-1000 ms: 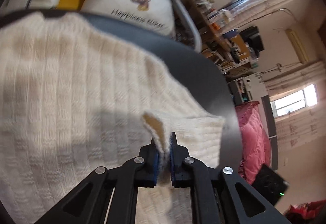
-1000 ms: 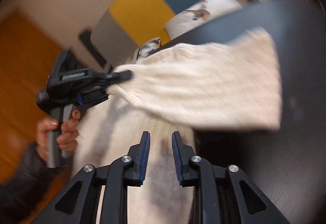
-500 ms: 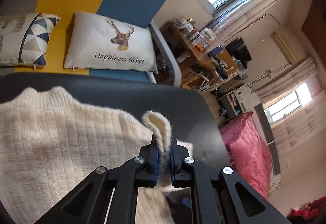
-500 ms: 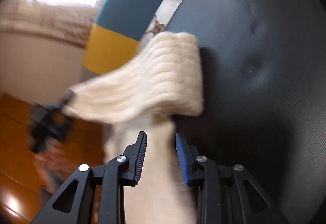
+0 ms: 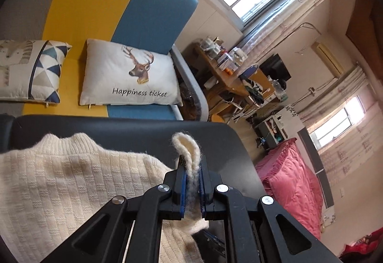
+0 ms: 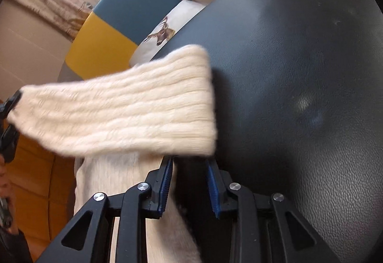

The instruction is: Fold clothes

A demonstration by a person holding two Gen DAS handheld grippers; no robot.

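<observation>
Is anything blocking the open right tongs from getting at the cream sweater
Nothing visible. The right tongs stand open at the edge of the cream knitted sweater, with only the bare black leather-like table beside them. The left tongs already pinch a fold of the sweater.

The left hand-held gripper (image 5: 191,187) has its two blue-padded fingers (image 5: 182,188) drawn close together, pinching a fold of cream knit between them, with the black linkage arms angling back toward the camera. The right hand-held gripper (image 6: 189,187) has its fingers (image 6: 165,185) spread apart with a clear gap between the blue pads, gripping nothing. In the right wrist view the left hand-held gripper appears only as a dark sliver at the left edge, with part of the person's hand (image 6: 2,181) just below it.
</observation>
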